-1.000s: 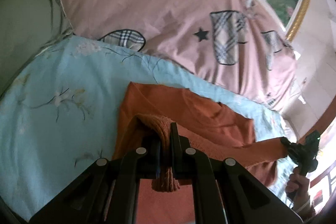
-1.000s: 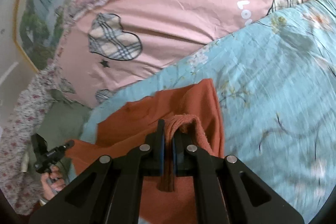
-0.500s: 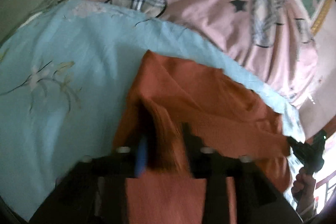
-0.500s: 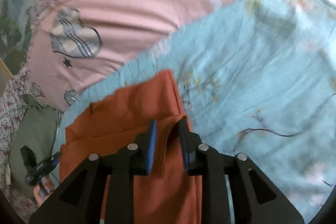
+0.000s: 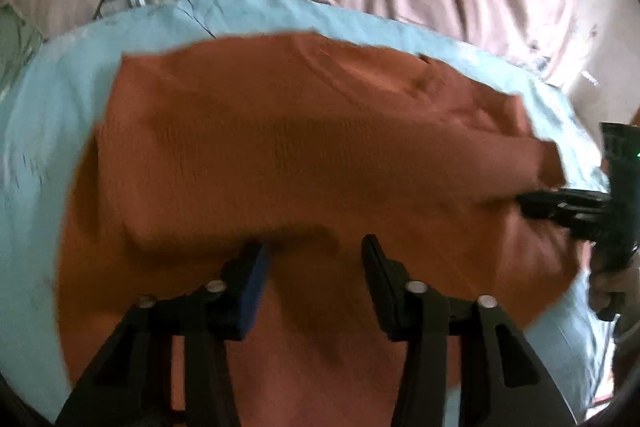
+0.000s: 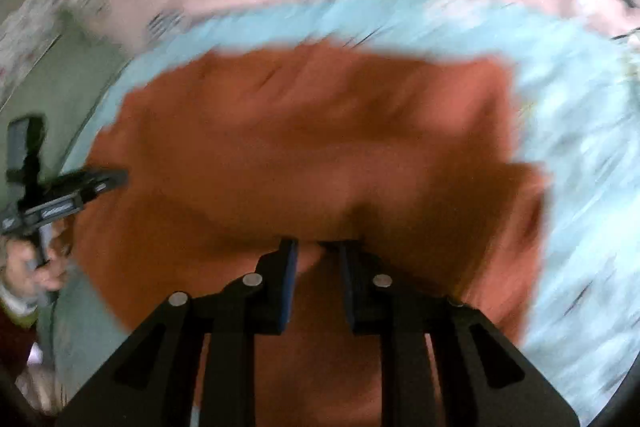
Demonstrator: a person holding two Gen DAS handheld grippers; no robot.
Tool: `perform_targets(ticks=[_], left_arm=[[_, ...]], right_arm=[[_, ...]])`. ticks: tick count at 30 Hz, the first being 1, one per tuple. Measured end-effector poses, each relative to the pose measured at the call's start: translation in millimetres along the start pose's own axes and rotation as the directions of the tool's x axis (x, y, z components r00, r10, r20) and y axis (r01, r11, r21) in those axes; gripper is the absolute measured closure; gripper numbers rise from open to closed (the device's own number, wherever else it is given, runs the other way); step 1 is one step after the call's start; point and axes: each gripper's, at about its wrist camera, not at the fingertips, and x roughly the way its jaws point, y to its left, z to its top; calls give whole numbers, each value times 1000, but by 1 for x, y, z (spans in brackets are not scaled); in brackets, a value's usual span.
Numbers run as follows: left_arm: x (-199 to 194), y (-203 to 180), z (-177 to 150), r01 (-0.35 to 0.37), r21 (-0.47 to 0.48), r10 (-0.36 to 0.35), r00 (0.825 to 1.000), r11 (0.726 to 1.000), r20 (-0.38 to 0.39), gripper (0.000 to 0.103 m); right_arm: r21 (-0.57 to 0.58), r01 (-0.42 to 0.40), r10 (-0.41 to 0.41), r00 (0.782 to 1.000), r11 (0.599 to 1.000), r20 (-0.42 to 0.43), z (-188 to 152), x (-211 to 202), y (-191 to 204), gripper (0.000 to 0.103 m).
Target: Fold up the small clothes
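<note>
Orange knit garment [image 5: 304, 163], one, lies folded over on the blue sheet [image 5: 48, 131] of the bed. Left view: left claw [image 5: 316, 259] released, jaws closing, nothing pinched. Right view: right claw [image 6: 316, 259] released, closing over cloth. First fold judged done; more remain.

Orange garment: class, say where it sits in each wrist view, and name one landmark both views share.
Left wrist view: the orange garment fills the centre, spread beyond the left tool.
Right wrist view: the garment fills the centre, beyond the right tool.
Shared landmark: the light blue floral sheet under it.
</note>
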Motion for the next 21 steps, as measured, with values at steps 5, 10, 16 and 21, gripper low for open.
perform_targets(ticks=[5, 10, 16, 21], left_arm=[[0, 50, 62, -31, -139, 40, 998, 990, 57, 65], [-30, 98, 72, -46, -298, 97, 982, 954, 160, 47], [-62, 101, 0, 30, -347, 30, 986, 937, 166, 48], [-93, 78, -83, 131, -390, -59, 980, 912, 191, 48]], right_arm=[[204, 65, -99, 981, 977, 164, 24, -30, -43, 80], [249, 4, -50, 983, 969, 177, -7, -50, -41, 80], [225, -87, 50, 985, 970, 165, -73, -68, -11, 80], [249, -168, 131, 979, 954, 156, -118, -73, 12, 79]])
